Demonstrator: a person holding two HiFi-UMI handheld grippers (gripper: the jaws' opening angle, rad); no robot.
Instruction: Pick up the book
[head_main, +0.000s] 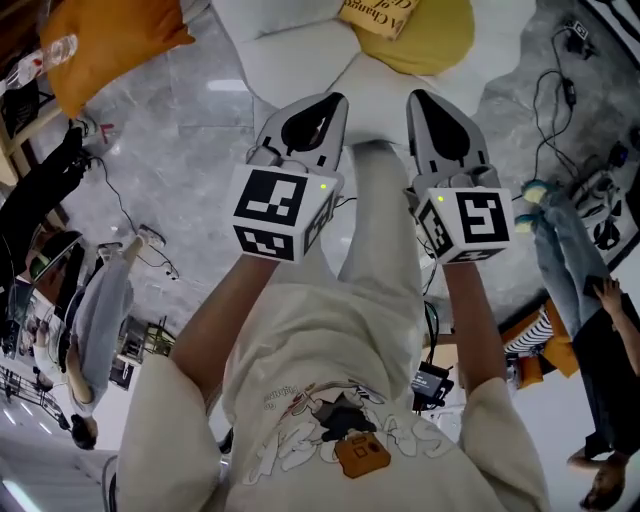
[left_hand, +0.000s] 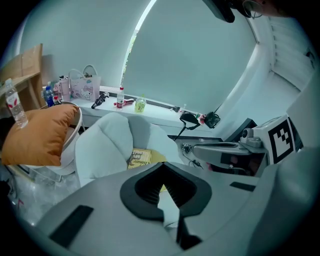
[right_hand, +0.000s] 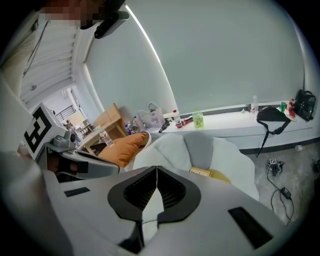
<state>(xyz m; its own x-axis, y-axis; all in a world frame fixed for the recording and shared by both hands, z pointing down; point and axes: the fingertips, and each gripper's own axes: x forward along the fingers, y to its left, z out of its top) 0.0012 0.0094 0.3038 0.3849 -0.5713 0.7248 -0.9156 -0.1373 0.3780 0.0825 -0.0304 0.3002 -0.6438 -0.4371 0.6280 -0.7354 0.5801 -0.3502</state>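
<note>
The person holds the two grippers side by side in front of their body. Both point ahead and a bit down.

The left gripper (head_main: 336, 100) has its jaws pressed together. Nothing is between them. In the left gripper view the black tips meet at the top, and only a thin light gap shows lower down.

The right gripper (head_main: 416, 96) is closed the same way. Its jaws touch at the tips and hold nothing.

The book (head_main: 380, 15) is yellow with dark letters on the cover. It lies on a yellow cushion (head_main: 440, 40) in the middle of a big white seat (head_main: 300, 60) that is shaped like a flower. The book is out in front of both grippers and neither one touches it. In the head view it sits at the very top edge, so part of it is cut off.

An orange pillow (head_main: 110, 40) rests to the left of the white seat. The floor (head_main: 190, 100) is grey and shiny, and black cables (head_main: 560, 90) lie on it to the right.

Behind the seat, a long white ledge (right_hand: 230, 112) runs along the wall, and a green bottle (right_hand: 198, 120) stands on it.
</note>
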